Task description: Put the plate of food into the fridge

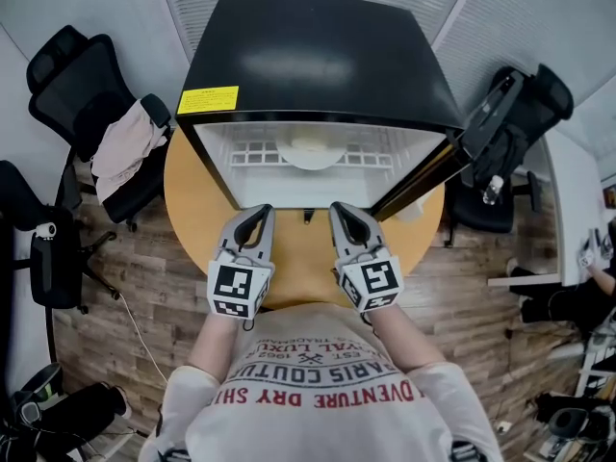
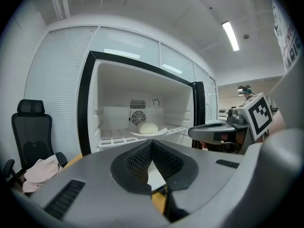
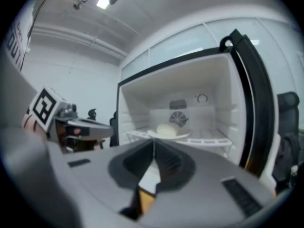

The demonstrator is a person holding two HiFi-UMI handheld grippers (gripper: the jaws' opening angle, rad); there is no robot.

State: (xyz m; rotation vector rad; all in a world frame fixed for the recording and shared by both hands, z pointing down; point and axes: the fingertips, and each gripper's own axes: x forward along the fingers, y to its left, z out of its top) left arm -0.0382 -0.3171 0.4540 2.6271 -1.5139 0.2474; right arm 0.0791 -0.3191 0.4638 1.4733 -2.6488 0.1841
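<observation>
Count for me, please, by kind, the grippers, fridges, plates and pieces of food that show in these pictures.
Grey two-jaw grippers: 2, the left gripper and the right gripper
Black box-shaped fridge, door open: 1
White round plate on the fridge's shelf: 1
Pale round bun on that plate: 1
Total: 5

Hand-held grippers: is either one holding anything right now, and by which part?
Nothing is held. The left hand-held gripper and right hand-held gripper are both shut and empty; the plate of food sits on the fridge shelf.
</observation>
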